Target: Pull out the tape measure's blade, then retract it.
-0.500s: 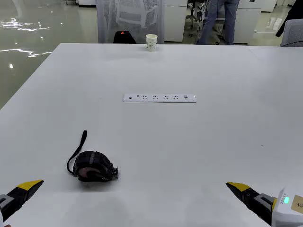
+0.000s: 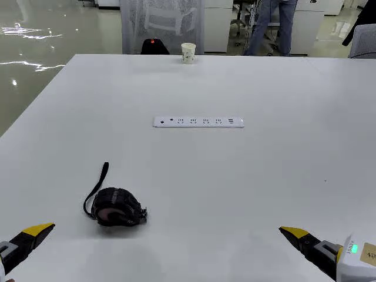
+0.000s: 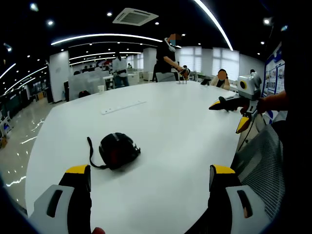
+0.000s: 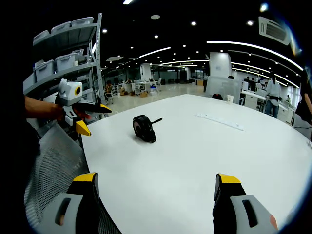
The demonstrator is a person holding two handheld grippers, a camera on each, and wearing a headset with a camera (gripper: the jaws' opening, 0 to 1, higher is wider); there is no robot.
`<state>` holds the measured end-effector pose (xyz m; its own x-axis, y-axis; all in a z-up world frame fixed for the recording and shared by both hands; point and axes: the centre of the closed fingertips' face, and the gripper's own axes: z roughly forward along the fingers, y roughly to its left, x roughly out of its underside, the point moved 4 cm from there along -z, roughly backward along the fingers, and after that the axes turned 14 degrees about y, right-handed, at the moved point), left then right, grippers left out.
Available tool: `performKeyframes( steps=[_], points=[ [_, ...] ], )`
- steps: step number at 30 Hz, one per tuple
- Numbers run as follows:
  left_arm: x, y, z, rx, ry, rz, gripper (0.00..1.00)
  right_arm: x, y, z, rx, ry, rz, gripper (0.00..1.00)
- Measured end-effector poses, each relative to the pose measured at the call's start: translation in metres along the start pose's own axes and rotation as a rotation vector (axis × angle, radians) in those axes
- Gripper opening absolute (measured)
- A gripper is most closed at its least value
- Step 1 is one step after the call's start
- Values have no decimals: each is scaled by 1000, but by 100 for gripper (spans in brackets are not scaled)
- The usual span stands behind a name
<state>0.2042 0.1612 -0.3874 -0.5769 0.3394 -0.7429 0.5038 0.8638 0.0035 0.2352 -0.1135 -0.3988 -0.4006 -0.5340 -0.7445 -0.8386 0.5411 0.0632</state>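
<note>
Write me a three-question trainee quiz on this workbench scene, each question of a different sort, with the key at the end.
1. True or false: the tape measure lies on the table with its blade pulled out.
2. What lies on the table between the tape measure and the paper cup? A. a power strip B. a hammer C. a notebook
3. Fill the gap: the left gripper and the right gripper both stand ___, holding nothing.
Key: 1 false; 2 A; 3 open.
</note>
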Motion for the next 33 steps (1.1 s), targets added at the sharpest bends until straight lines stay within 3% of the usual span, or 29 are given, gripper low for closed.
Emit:
performKeyframes(
  steps=[16, 33],
  points=[
    [0, 0, 1, 5, 8, 1, 99, -2, 0, 1, -15, -2, 9, 99],
    [-4, 5, 12, 21, 34, 31, 99, -4, -8, 11, -44, 30, -39, 99]
  ],
)
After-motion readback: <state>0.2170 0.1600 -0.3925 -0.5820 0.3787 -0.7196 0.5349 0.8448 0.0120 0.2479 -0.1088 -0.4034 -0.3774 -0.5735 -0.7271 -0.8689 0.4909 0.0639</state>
